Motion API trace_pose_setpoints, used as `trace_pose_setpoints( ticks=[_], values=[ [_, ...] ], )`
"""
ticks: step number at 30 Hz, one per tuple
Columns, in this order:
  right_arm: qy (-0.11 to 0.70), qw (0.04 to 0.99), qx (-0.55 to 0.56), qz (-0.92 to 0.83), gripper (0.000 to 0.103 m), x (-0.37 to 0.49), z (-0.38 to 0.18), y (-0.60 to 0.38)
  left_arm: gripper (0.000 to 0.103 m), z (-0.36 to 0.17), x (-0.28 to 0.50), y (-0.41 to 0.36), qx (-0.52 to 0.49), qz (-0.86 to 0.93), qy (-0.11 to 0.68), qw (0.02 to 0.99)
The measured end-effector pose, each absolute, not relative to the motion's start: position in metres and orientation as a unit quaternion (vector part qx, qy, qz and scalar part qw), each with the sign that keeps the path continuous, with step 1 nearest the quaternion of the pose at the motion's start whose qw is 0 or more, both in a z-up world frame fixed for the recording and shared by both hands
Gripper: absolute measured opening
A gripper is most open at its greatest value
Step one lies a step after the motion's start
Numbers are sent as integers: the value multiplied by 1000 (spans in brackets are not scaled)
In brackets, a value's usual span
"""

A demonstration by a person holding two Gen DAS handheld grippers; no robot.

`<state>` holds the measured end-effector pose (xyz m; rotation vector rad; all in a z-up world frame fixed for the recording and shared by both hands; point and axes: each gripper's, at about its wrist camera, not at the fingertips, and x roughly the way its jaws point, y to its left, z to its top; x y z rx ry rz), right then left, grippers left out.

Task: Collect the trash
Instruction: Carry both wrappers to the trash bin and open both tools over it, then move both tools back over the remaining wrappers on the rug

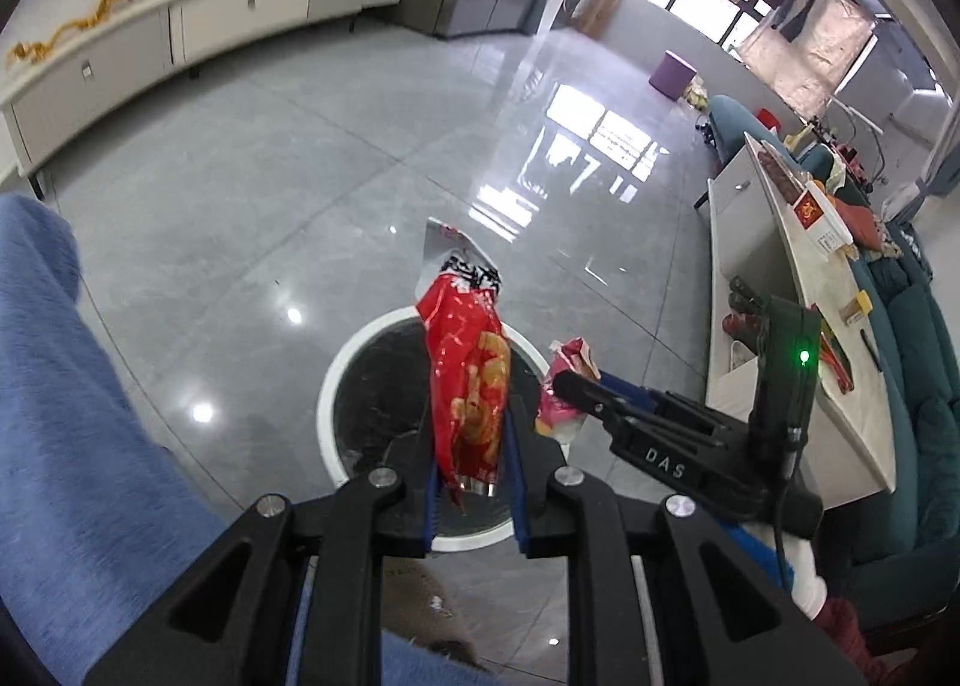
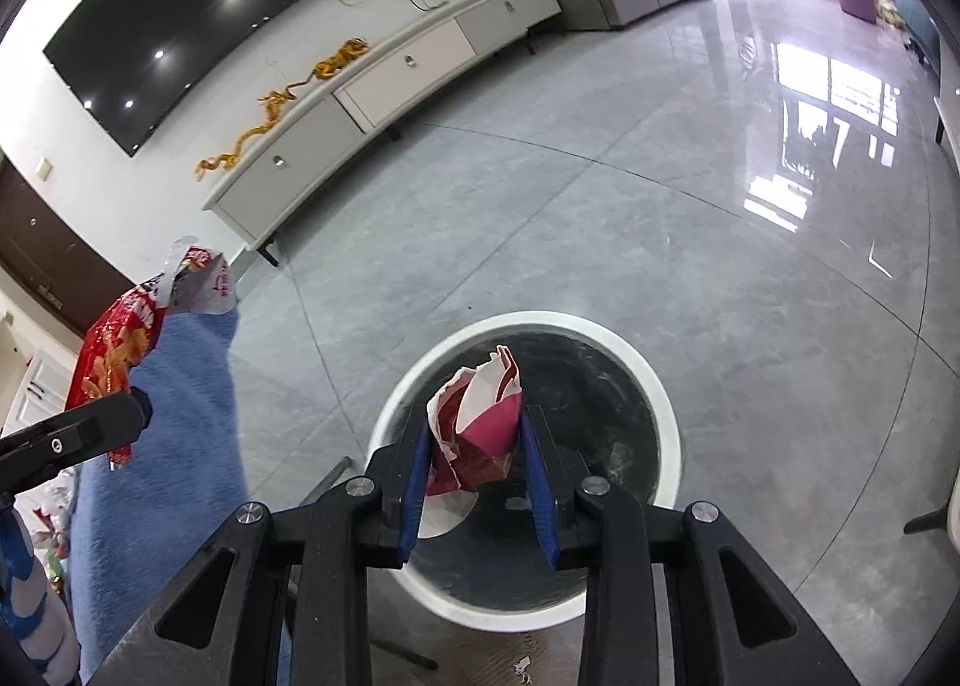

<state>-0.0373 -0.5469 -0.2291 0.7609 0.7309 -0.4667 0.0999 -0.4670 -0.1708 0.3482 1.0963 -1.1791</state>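
Left gripper is clamping the red snack bag; right gripper is pinching a crumpled pink wrapper. Both are hanging over the white bin. Light, crinkly, slippery film; gripping bunched folds likely holds best.

Home living room: wall television, sofa
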Motion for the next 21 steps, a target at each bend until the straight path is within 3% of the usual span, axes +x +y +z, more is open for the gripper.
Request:
trace_pose_setpoints(
  ticks=[3, 5, 6, 21],
  values=[
    [348, 832, 366, -228, 38, -38, -236, -553, 23, -184, 110, -475, 142, -526, 512, 664],
    [350, 830, 368, -230, 43, -41, -237, -555, 48, -189, 113, -479, 135, -524, 518, 663],
    [351, 830, 367, -232, 45, -43, -239, -557, 52, -190, 113, -481, 130, -523, 518, 664],
    [318, 850, 340, -247, 49, -64, -190, -539, 53, -136, 100, -430, 93, -513, 451, 725]
  ],
)
